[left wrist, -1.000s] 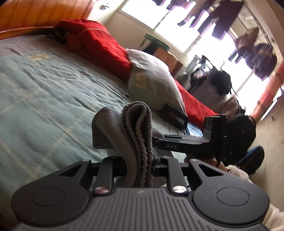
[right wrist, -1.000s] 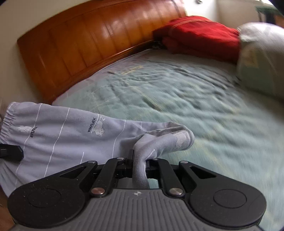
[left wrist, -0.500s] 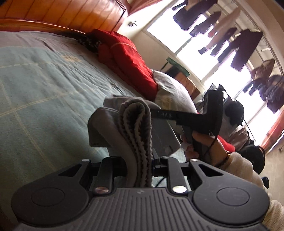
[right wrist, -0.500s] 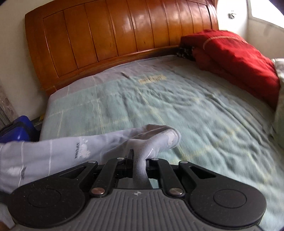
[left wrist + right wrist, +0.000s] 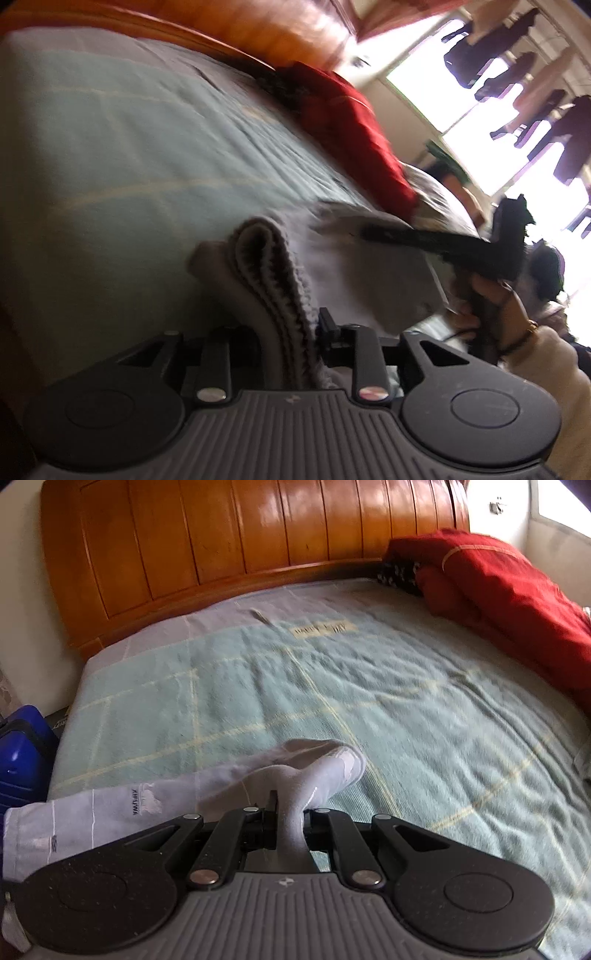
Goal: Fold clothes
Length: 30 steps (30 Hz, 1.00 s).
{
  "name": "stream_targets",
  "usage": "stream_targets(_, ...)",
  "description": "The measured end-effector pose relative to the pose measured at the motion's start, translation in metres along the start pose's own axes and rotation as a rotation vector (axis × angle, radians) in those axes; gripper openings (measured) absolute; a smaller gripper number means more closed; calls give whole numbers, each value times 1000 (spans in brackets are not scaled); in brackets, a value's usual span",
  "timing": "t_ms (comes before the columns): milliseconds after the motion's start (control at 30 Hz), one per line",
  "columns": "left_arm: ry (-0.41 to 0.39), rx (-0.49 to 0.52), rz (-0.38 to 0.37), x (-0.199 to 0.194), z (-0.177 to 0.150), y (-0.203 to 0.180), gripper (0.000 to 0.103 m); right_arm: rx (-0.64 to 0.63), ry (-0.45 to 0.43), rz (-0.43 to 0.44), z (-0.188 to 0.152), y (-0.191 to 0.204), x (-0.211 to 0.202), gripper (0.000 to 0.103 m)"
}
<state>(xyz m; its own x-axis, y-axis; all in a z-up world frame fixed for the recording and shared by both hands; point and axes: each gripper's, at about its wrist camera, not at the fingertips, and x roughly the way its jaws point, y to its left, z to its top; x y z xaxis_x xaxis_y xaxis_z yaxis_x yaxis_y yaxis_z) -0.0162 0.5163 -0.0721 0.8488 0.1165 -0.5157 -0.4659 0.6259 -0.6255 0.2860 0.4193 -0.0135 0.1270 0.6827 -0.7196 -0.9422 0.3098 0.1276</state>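
in my left gripper (image 5: 288,332) sits a thick bunched fold of the grey trousers (image 5: 273,280), the ribbed waistband end curling up out of the jaws. those jaws have just been opening, with the cloth between them; the view is smeared and i cannot tell whether the pads press on it. the trousers hang just over the green blanket (image 5: 122,155) on the bed, and i place everything else from that blanket.

behind the blanket's far edge runs the wooden headboard (image 5: 229,546). at the blanket's far right corner lies a red quilt (image 5: 495,579), folded in a heap, with a grey pillow (image 5: 439,195) touching its near end in the left wrist view. beyond the blanket's right side is a bright window (image 5: 491,122) with dark clothes (image 5: 569,125) hanging in it.

off the blanket's left edge, low down in the right wrist view, a blue case (image 5: 22,760) shows.

above the blanket's near right part, my right gripper (image 5: 286,823) is clamped tight on the other end of the trousers (image 5: 303,771), a narrow neck of pale grey cloth pinched between the pads. from there the leg, with thin white lines and a small printed logo, stretches leftward over the blanket's near left corner. my right hand (image 5: 484,310) shows in the left wrist view, wrapped round that gripper's black handle.
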Motion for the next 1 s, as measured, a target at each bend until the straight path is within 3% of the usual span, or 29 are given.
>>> stream_targets(233,-64,115,71,-21,3,-20,43,64,27,42,-6,-18,10,10)
stream_targets(333,-120,188,135,-35,-3,-35,51,86,43,61,-9,-24,16,16)
stream_targets(433,-199,229,209,-53,-6,-43,61,127,48,95,-15,-35,17,37)
stream_targets(467,-216,236,220,-58,-6,-45,64,144,46,104,-18,-41,16,52)
stream_targets(500,-222,241,214,-61,-5,-48,66,160,35,112,-21,-47,12,64)
stream_targets(667,-161,279,114,-49,-16,-54,70,298,-21,223,-52,-91,-10,75)
stream_targets(933,-75,302,4,-22,-37,-66,72,408,-130,383,-124,-130,-31,76)
stream_targets(1000,-61,299,0,-16,-39,-67,73,381,-146,368,-131,-126,-36,66)
